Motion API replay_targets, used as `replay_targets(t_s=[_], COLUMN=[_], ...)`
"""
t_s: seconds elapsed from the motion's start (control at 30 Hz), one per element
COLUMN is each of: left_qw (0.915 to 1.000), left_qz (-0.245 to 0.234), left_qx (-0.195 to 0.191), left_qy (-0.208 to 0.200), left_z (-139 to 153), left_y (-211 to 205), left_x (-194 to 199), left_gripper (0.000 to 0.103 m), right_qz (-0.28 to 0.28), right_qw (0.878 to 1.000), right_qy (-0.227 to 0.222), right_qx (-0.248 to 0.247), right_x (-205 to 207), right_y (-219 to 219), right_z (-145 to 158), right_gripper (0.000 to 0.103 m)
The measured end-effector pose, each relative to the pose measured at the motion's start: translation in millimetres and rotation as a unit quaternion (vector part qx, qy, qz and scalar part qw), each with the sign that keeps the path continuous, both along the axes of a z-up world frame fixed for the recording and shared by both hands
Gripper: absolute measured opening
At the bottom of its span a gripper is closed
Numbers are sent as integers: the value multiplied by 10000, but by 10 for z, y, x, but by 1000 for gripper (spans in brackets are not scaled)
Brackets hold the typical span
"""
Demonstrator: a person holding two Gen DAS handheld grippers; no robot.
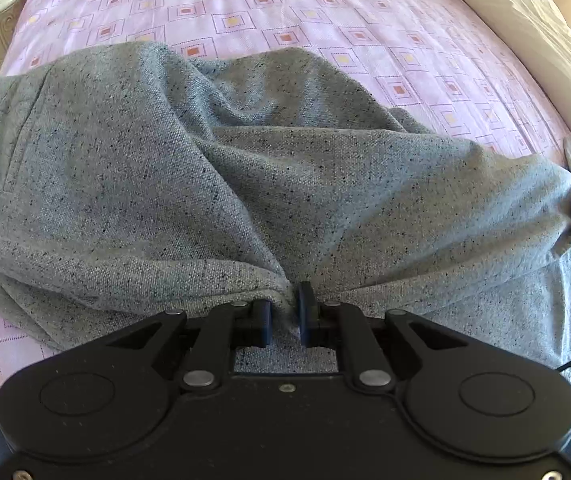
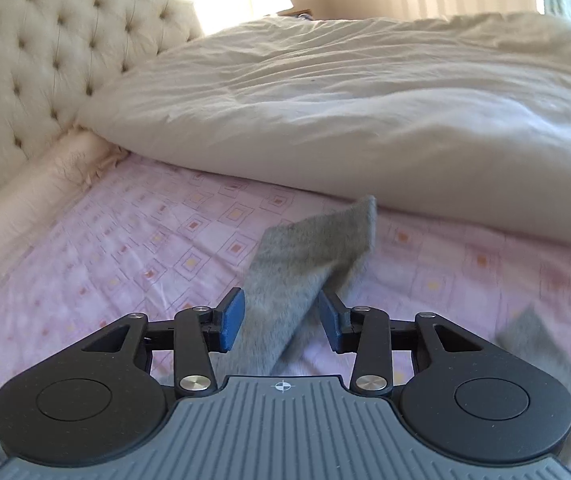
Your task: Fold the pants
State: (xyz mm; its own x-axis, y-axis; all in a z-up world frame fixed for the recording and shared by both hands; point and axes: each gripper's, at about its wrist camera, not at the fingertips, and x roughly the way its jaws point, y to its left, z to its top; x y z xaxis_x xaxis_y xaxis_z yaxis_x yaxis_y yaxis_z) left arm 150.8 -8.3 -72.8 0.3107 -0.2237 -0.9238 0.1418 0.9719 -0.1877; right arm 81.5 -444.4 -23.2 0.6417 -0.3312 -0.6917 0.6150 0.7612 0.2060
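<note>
Left claw [image 1: 285, 314], jaws nearly together, pinches a gather of the grey pants [image 1: 213, 184] at their near edge, anchoring the garment so the fold holds. Pants lie bunched across the pink bed [image 1: 325, 20], short of the duvet [image 2: 365, 100]. Right claw [image 2: 281, 322] stands apart, a loose cloth end [image 2: 309, 256] between its blue pads [image 2: 232, 322] but unpressed, apparently released.

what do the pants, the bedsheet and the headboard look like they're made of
Pants: soft matte grey knit, probably cotton fleece; dark flecks and a visible weave. Bedsheet: thin pink printed fabric, likely cotton, slightly creased. Headboard: cream button-tufted upholstery with a slight sheen, maybe faux leather.
</note>
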Motion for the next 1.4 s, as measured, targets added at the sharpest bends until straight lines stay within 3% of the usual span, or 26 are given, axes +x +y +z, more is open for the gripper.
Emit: replay_targets(t_s=[0.23, 0.4, 0.43, 0.47, 0.5, 0.57, 0.73, 0.9, 1.0, 1.13, 1.27, 1.4], left_qw=[9999, 9998, 9998, 9998, 9998, 9999, 9998, 9997, 9995, 9992, 9993, 9992], left_qz=[-96, -137, -138, -136, -133, -141, -135, -197, -275, -380, -363, -351], left_qx=[103, 135, 137, 133, 126, 95, 27, -111, -150, -65, 67, 92], left_qy=[-28, -25, -21, -15, -1, 28, 128, 92, -28, -112, -77, -151], left_z=[-19, 17, 3, -31, -30, -24, -13, 81, 174, 188, 121, 154], left_y=[-86, -133, -139, -141, -144, -94, -36, 24, 64, 128, 148, 135], left_x=[102, 92, 82, 63, 74, 43, 117, 108, 43, -79, -201, -220], left_gripper=[17, 17, 17, 17, 17, 17, 16, 15, 15, 15, 13, 13], right_qz=[174, 26, 51, 33, 36, -23, 128, -71, -246, -533, -718, -726], right_qw=[9940, 9795, 9788, 9785, 9802, 9870, 9997, 9967, 9965, 9958, 9918, 9912], right_qy=[963, 1827, 1838, 1859, 1834, 1547, 178, -734, -660, -155, 180, -29], right_qx=[-497, -845, -906, -889, -751, -440, -147, 345, 454, 722, 1045, 1105], right_x=[852, 1134, 1123, 1112, 1085, 1001, 446, -526, -1079, -1578, -1793, -1858], right_y=[170, 209, 204, 186, 147, 26, -190, -470, -506, -496, -441, -419], right_z=[-322, -625, -635, -622, -596, -455, 292, 752, 616, 146, -264, -262], right_gripper=[41, 40, 38, 34, 11, 5, 5, 3, 3, 3, 3, 3])
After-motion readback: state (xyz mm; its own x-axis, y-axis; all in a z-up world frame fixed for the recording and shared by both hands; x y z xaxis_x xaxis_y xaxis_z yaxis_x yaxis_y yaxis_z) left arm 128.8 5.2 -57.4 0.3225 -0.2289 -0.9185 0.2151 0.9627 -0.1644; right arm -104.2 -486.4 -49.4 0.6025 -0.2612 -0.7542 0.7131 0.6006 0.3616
